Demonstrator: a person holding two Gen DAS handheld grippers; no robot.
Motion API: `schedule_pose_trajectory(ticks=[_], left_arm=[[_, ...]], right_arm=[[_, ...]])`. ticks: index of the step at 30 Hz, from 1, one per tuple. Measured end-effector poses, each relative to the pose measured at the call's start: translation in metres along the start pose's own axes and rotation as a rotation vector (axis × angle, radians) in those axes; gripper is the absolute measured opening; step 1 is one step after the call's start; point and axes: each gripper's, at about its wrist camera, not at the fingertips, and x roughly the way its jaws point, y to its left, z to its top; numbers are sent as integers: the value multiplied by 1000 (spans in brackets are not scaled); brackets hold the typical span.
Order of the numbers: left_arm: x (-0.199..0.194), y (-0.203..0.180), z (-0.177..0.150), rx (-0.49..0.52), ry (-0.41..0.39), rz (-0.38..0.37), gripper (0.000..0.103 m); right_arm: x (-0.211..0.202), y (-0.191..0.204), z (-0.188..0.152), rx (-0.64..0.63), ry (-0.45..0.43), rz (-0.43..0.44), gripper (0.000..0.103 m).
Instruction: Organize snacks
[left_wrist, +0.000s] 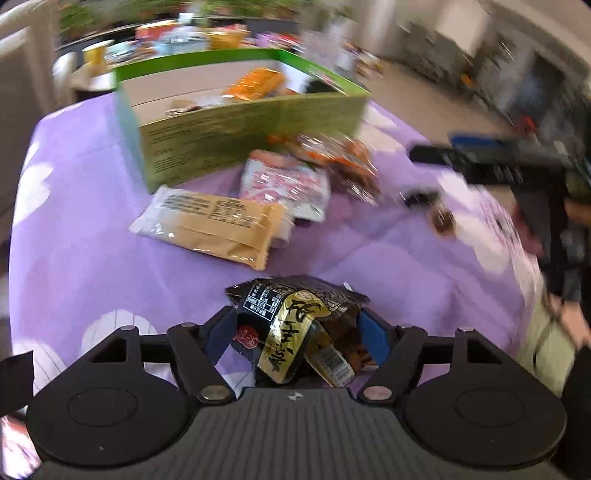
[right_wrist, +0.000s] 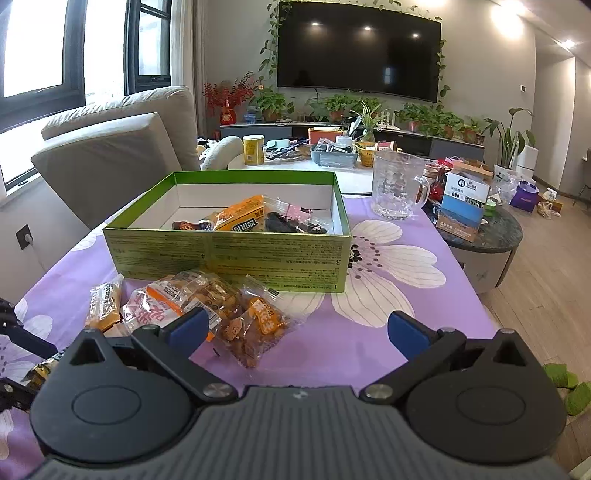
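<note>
Up close in the left wrist view, the left tool (left_wrist: 297, 334) is clamped on a black-and-gold snack packet (left_wrist: 295, 328) above the purple tabletop (left_wrist: 92, 258); the green box (left_wrist: 236, 133) beyond holds an orange packet (left_wrist: 255, 83). Right wrist view: the right tool (right_wrist: 295, 328) gapes apart, nothing between its fingers, facing that box (right_wrist: 229, 258), which contains several wrapped snacks (right_wrist: 251, 218).

Bare cloth (right_wrist: 369, 332) lies open along the table's right edge up to the box (right_wrist: 236, 258). Loose packets (right_wrist: 207, 314) crowd the box's near wall toward the left edge. A pitcher (right_wrist: 397, 188) stands at the far right corner.
</note>
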Motion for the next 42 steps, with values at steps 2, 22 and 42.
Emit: schedule_pose_trajectory(ticks=[2, 22, 42], left_arm=[[1, -2, -4, -94, -49, 37, 59], [-34, 9, -16, -373, -278, 62, 0], [-44, 14, -28, -399, -294, 84, 0]], right_arm=[[2, 0, 0, 4, 6, 3, 103], [-10, 18, -5, -60, 8, 83, 103], [6, 81, -35, -285, 182, 528, 103]])
